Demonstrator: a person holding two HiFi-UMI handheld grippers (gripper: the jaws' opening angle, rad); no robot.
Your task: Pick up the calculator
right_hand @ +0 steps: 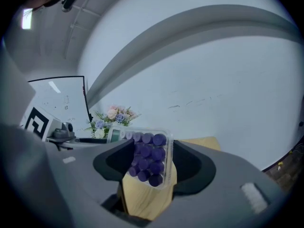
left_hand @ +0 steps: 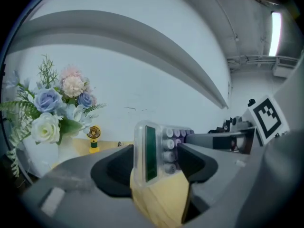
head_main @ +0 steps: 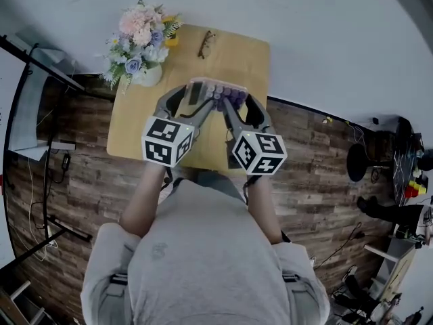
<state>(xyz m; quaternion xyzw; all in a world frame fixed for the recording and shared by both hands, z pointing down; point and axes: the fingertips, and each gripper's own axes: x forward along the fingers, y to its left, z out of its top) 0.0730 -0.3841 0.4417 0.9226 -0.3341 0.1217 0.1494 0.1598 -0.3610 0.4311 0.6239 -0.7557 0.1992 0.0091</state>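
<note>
As left hand-held gripper [left_hand: 153,161] and right hand-held gripper [right_hand: 150,161] clamp the calculator [head_main: 220,92], tan table [head_main: 233,56] sits by white wall [head_main: 331,39].

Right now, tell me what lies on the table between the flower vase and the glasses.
A small yellow fan stands between the flower vase and the glasses, close to the flowers, as the head view shows.

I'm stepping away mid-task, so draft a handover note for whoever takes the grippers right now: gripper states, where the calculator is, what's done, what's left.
Left gripper: shut on the calculator, display end.
Right gripper: shut on its purple-key end.
Position: held between both, clear above the wooden table.
Done: pickup.
Left: likely nothing; hold it steady.
</note>
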